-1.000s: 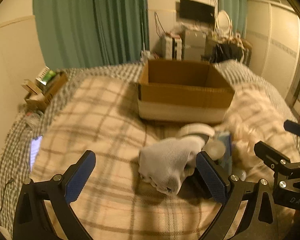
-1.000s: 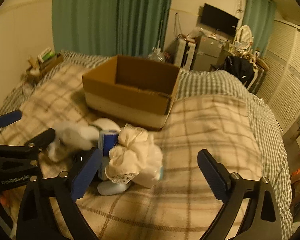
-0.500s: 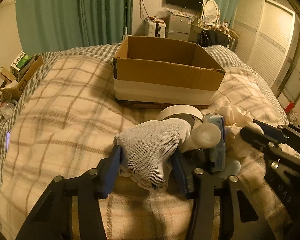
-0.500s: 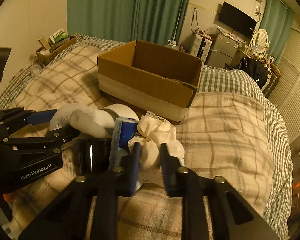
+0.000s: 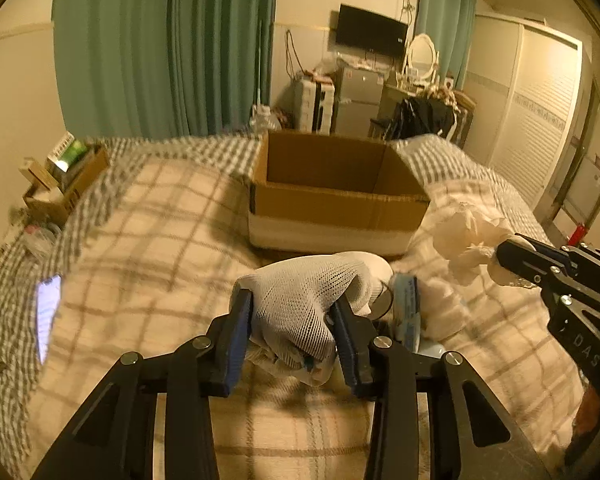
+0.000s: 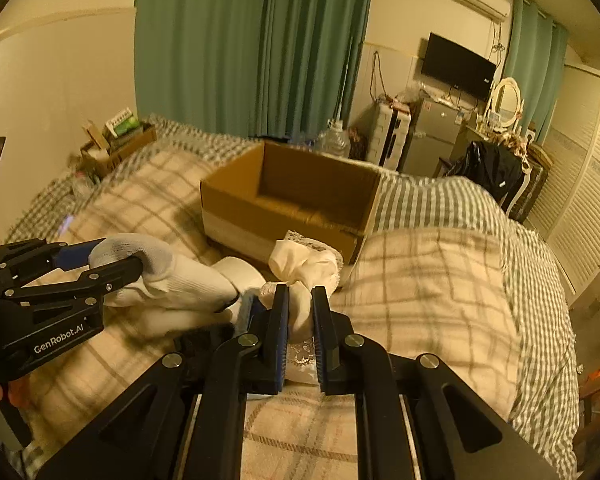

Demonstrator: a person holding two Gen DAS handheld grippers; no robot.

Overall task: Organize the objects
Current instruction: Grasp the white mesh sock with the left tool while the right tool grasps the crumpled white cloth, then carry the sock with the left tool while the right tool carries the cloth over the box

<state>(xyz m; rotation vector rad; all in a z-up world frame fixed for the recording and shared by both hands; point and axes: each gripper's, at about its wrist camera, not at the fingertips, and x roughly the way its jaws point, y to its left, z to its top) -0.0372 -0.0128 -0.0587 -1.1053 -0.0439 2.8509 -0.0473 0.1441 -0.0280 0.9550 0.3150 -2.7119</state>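
My left gripper [image 5: 292, 320] is shut on a white knit glove [image 5: 304, 296] and holds it just above the plaid bed. From the right wrist view the glove [image 6: 172, 276] hangs from the left gripper [image 6: 112, 260]. My right gripper [image 6: 300, 312] is shut on a cream lace-edged cloth [image 6: 304, 264]; in the left wrist view that cloth [image 5: 472, 236] is lifted at the right. An open cardboard box [image 5: 332, 192] stands on the bed behind both; it also shows in the right wrist view [image 6: 292, 200].
A blue-and-white pack [image 5: 406, 308] and a white round lid [image 6: 240, 272] lie on the bed between the grippers. A lit phone [image 5: 48, 312] lies at the left. A small box of items [image 5: 60, 176] sits at the bed's far left corner.
Both grippers were open a second ago and have closed, left on the glove, right on the cloth. Both now lift their items up from the pile.
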